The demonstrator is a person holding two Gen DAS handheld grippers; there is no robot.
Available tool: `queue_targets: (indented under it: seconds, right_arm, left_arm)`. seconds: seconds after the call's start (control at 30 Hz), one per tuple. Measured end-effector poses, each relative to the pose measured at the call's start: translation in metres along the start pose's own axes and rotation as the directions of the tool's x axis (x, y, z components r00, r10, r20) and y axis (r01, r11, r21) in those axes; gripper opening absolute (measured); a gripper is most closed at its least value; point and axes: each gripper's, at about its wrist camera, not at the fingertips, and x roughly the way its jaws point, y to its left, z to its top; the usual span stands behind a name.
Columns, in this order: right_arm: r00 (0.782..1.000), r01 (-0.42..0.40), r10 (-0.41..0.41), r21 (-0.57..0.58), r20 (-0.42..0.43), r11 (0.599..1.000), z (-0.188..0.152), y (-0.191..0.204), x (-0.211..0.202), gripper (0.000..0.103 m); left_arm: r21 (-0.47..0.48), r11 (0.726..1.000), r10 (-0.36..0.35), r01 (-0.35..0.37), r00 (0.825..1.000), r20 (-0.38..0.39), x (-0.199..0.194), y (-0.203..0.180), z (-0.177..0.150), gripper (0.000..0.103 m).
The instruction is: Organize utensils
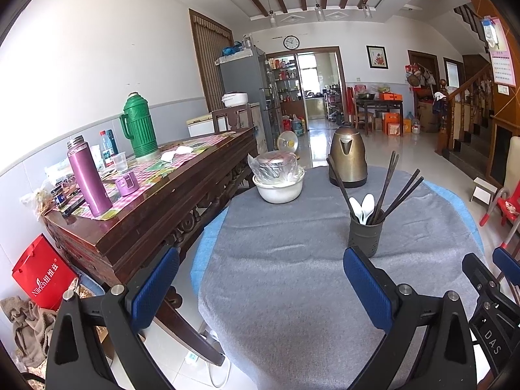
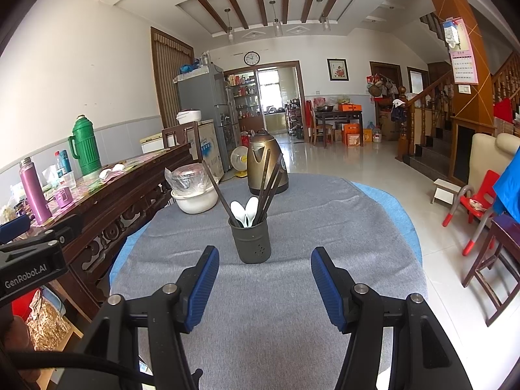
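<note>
A dark grey utensil holder (image 1: pixel 365 235) (image 2: pixel 250 242) stands upright on the grey cloth of the round table (image 1: pixel 292 276) (image 2: pixel 276 308). Two white spoons (image 1: pixel 362 208) (image 2: pixel 245 211) and several dark chopsticks (image 1: pixel 388 185) (image 2: pixel 266 182) stick out of it. My left gripper (image 1: pixel 261 271) is open over the near left part of the table, nothing between its blue pads. My right gripper (image 2: pixel 265 274) is open too, just short of the holder, with nothing in it. Its finger also shows at the right edge of the left wrist view.
A bronze kettle (image 1: pixel 347 157) (image 2: pixel 266 162) and a white bowl holding a bagged metal pot (image 1: pixel 279 178) (image 2: pixel 193 188) stand at the table's far side. A dark wooden sideboard (image 1: pixel 156 208) on the left bears a purple flask (image 1: pixel 89 178) and a green thermos (image 1: pixel 139 126). Red child's chair (image 2: pixel 477 201) right.
</note>
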Motion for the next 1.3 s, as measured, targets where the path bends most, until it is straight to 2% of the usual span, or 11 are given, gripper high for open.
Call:
queue_targets:
  seconds: [1.3]
  right_arm:
    - [1.000, -0.007, 0.007, -0.013, -0.002, 1.000, -0.0005, -0.0007, 0.0009, 0.063]
  left_arm:
    - [-0.006, 1.000, 0.003, -0.003, 1.000, -0.010, 0.0035, 0.0036, -0.0049, 0.101]
